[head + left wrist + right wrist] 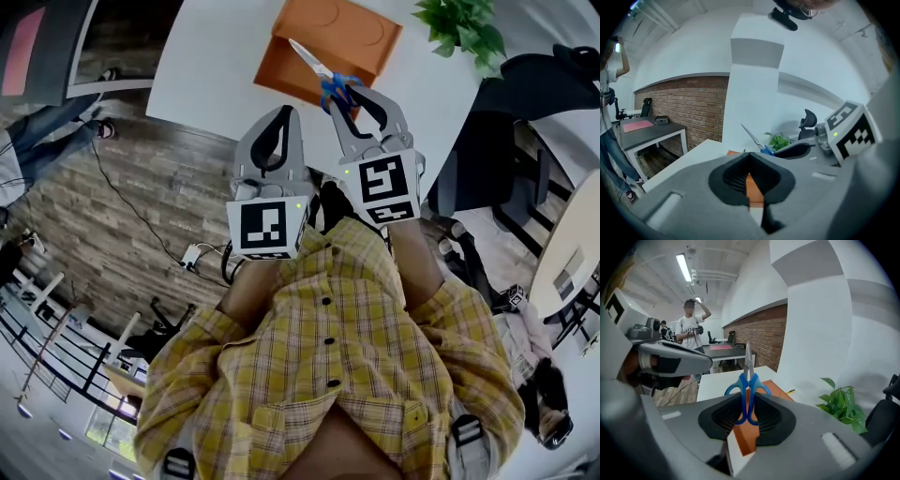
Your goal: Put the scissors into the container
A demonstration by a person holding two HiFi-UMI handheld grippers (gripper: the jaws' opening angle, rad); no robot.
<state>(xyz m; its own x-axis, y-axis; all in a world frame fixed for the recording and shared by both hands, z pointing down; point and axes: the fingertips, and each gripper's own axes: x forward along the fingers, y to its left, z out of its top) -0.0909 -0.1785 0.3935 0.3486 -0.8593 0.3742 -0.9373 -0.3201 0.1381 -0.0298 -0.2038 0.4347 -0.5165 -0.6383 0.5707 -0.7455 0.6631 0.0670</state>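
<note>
The big white table (pixel 206 66) has an orange box (pixel 342 33) on it. My right gripper (pixel 354 101) squeezes the blue handles of the scissors (pixel 314 64) and holds them up in the air near the box, blades pointing away from me. My left gripper (pixel 278 117) is pinched closed on nothing, just beside the right one.

Head camera overhead, two cameras low behind the jaws

The head view looks steeply down past the person's plaid shirt (pixel 328 319) onto the white table (pixel 216 66). Each gripper view sits close behind its own jaws, facing nearly level across the office. All three share the orange container (pixel 328 33), the scissors (pixel 314 61) and the potted plant (pixel 464 28).
</note>
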